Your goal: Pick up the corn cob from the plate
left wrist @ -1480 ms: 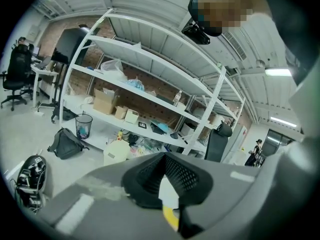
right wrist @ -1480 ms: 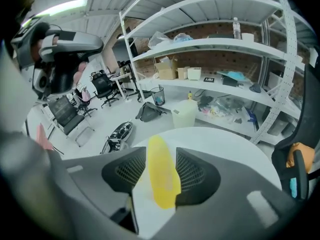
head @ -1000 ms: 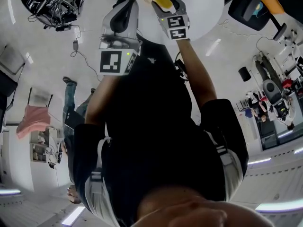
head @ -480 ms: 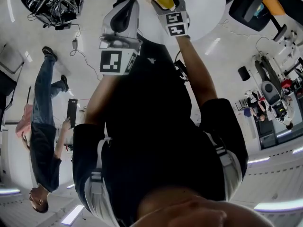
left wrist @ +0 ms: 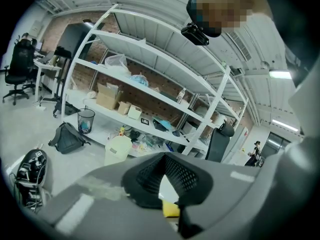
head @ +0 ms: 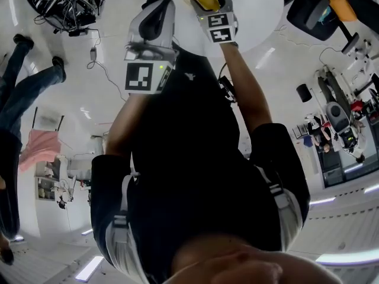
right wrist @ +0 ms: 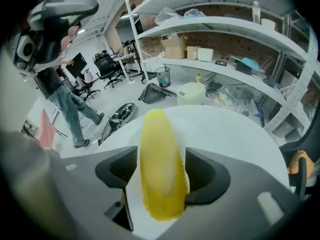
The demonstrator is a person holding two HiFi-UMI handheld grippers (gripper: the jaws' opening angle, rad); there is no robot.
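While between two jaws, one corn cob (right wrist: 159, 174).

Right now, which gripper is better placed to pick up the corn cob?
Right. The right gripper is open with the corn cob lying lengthwise between its jaws, so it likely only needs to close. The left gripper sits beside it, aimed past the cob at the shelves.
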